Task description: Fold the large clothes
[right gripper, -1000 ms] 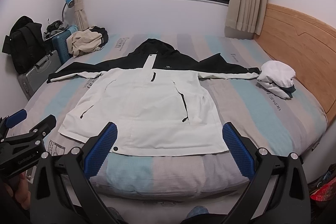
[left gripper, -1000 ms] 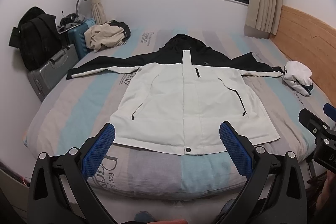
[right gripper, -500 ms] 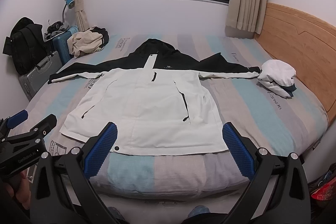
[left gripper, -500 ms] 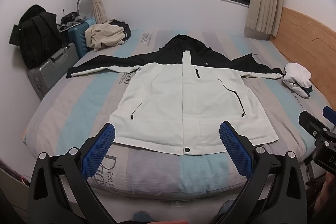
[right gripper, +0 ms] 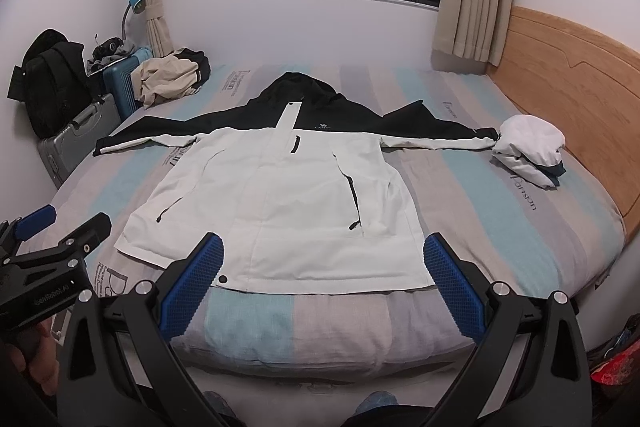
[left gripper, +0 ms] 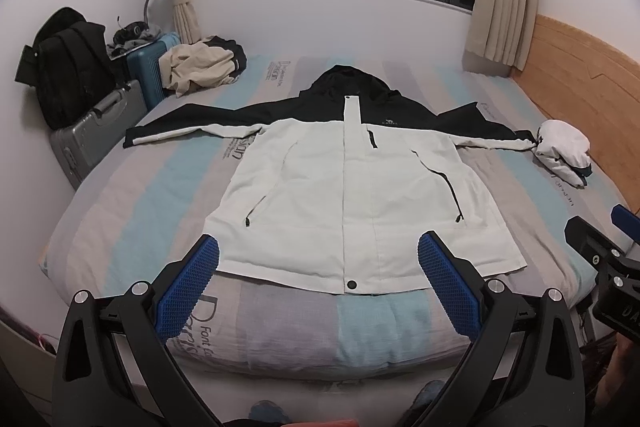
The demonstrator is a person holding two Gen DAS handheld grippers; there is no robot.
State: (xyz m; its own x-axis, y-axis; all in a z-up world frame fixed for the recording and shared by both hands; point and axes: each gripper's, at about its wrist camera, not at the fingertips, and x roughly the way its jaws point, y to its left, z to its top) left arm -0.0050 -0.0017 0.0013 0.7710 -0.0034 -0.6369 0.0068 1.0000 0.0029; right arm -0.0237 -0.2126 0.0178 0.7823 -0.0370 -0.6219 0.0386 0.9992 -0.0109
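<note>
A large white jacket with black shoulders, hood and sleeve tops [left gripper: 352, 187] lies flat, front up and zipped, on the striped bed [left gripper: 140, 187], sleeves spread to both sides. It also shows in the right wrist view [right gripper: 288, 203]. My left gripper [left gripper: 318, 259] is open and empty, held above the bed's near edge in front of the jacket's hem. My right gripper [right gripper: 322, 259] is open and empty at the same distance, slightly to the right. Neither touches the jacket.
A folded white garment [left gripper: 564, 151] lies at the right sleeve's end by the wooden headboard [right gripper: 568, 83]. A beige and black clothes pile [left gripper: 200, 67] sits at the bed's far left corner. Suitcases [left gripper: 92, 135] and a black backpack [left gripper: 68, 75] stand left of the bed.
Both grippers have risen or tilted slightly, so the jacket sits a little lower in view. Nothing on the bed has moved.
</note>
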